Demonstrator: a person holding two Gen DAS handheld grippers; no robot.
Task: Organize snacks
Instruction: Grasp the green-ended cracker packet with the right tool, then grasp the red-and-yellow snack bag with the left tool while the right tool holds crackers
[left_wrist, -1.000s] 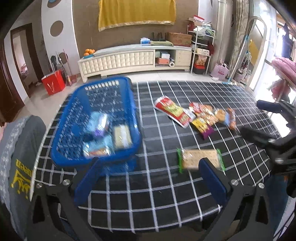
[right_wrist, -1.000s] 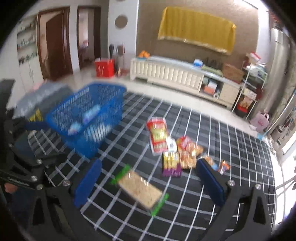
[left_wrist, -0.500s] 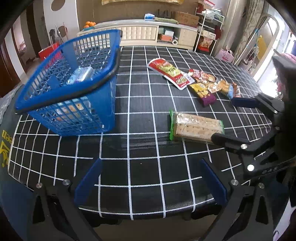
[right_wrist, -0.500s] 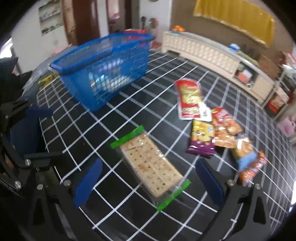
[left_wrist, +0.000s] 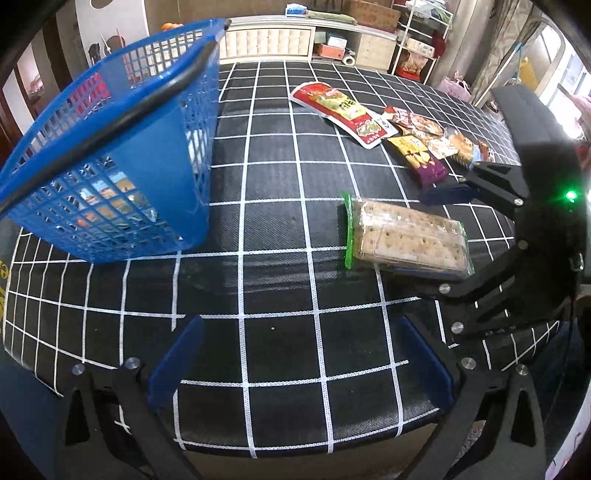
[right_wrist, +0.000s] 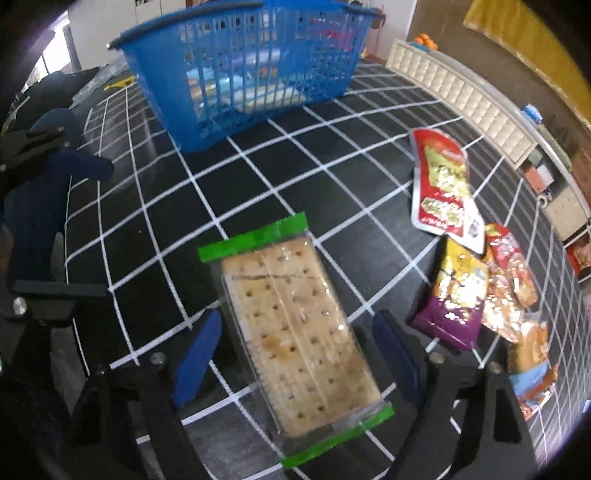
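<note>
Cracker pack (right_wrist: 295, 332), clear wrap with green end strips, lies flat on the black white-grid tablecloth (right_wrist: 258, 177), set well apart from the blue basket (right_wrist: 251, 70) and on the near side of it in the right wrist view. Right gripper (right_wrist: 295, 343) is pitched steeply down over the pack, its blue pads either side of the pack's long edges; jaws closing, pack sits between them, pads not pressing on it yet, small gaps visible both sides. In the left wrist view the same right gripper (left_wrist: 439, 236) comes in from the right edge, black frame tilted down, one blue pad beyond the pack (left_wrist: 406, 236) and the other finger at its near edge. Left gripper (left_wrist: 299, 365) also angled down toward the cloth (left_wrist: 277, 166), fingers spread wide with nothing between them, hanging over bare cloth on the near side of the basket (left_wrist: 110, 155) and well apart from the pack. Basket holds several wrapped snacks, seen through the mesh. Loose snack pile further from the basket than the pack: red pouch (right_wrist: 439, 184), purple-and-yellow packet (right_wrist: 458, 295), a few small orange and red packets (right_wrist: 509, 280) overlapping beside it. Left gripper's frame (right_wrist: 40, 173) shows at the left edge of the right wrist view, beside the basket.
</note>
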